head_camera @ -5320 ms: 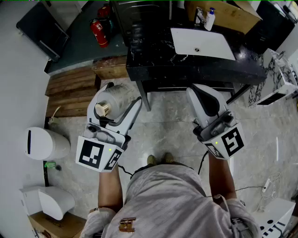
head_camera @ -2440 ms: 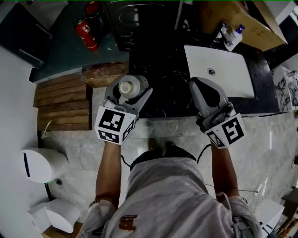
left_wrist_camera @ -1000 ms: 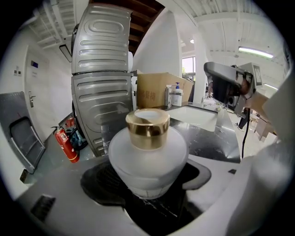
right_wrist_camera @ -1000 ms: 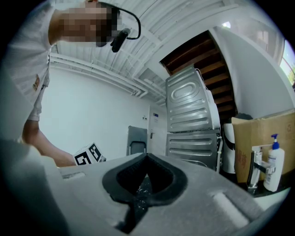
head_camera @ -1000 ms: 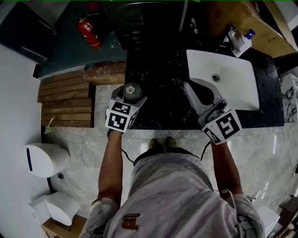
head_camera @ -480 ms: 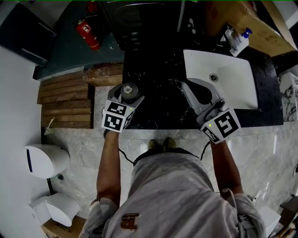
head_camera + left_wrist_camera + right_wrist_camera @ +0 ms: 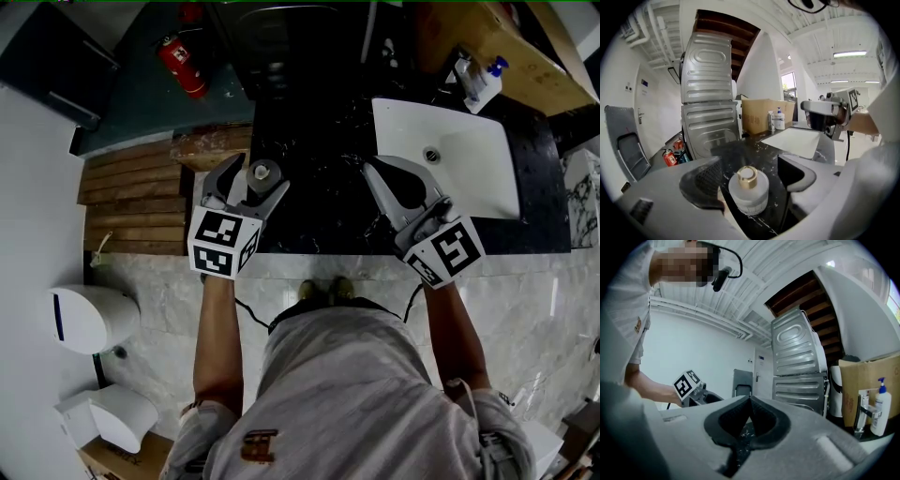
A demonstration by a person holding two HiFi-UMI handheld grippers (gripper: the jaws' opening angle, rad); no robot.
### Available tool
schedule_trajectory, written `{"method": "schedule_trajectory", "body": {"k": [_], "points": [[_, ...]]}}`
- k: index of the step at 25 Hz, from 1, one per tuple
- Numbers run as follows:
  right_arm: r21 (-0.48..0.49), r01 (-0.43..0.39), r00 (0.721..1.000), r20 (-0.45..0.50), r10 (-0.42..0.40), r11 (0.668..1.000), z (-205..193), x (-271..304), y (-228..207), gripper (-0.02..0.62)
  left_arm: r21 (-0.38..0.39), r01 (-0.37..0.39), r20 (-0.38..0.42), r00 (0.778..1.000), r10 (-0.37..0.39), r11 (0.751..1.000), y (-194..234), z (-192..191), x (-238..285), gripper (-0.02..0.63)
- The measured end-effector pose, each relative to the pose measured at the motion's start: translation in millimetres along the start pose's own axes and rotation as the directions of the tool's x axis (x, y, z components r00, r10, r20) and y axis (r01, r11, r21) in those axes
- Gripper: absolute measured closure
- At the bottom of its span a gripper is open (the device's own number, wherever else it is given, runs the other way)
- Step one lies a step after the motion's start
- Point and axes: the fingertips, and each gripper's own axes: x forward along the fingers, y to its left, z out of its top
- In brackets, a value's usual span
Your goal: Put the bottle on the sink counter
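Observation:
A frosted round bottle [image 7: 262,174] with a gold cap [image 7: 748,176] stands upright on the black marble sink counter [image 7: 323,202], near its front left corner. My left gripper [image 7: 256,176] straddles it. Its jaws are opening, and a gap shows on both sides of the bottle [image 7: 749,194], so the pads do not press it. My right gripper [image 7: 369,169] hovers over the counter just left of the white basin [image 7: 469,159]. It is shut with nothing in it, the tips meeting in the right gripper view [image 7: 750,400].
A faucet and a pump dispenser [image 7: 480,77] stand behind the basin by a cardboard box [image 7: 502,37]. A ribbed metal appliance [image 7: 710,112] rises behind the counter. A red fire extinguisher [image 7: 183,64] and wooden pallets [image 7: 131,202] lie on the floor to the left.
The left gripper's jaws have spread away from the bottle and the gripper has drawn back a little toward me. The bottle stays on the counter. The right gripper has barely moved.

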Motion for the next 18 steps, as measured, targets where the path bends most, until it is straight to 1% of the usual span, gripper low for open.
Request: {"method": "schedule_trajectory", "body": {"k": [2,4,6,8,10,13,18], "points": [[0.001,-0.008,1.0,0.01,0.008,1.0,4,0,4,0.595,0.002,-0.008,0.069,0.998,0.007,1.0,-3,22,-12,0.245],[0.005,-0.016,1.0,0.024,0.016,1.0,10,0,9,0.594,0.001,0.006,0.142,0.99,-0.006,1.0,-10,46,-24,0.245],[0.01,-0.025,0.999,0.042,0.025,1.0,17,-1,13,0.594,0.005,0.034,0.214,0.976,-0.035,0.999,-21,69,-35,0.251],[0.01,-0.034,0.998,0.06,0.034,0.999,25,-2,18,0.594,0.019,0.059,0.288,0.956,-0.062,0.998,-35,90,-47,0.278],[0.005,-0.042,0.996,0.078,0.042,0.999,33,-3,23,0.594,0.029,0.075,0.352,0.933,-0.08,0.997,-48,108,-58,0.333],[-0.007,-0.055,0.993,0.103,0.055,0.998,43,-5,33,0.594,0.033,0.089,0.414,0.905,-0.094,0.996,-65,127,-70,0.431],[-0.022,-0.068,0.99,0.121,0.07,0.997,52,-10,48,0.594,0.045,0.117,0.461,0.879,-0.125,0.992,-86,139,-77,0.562]]}}
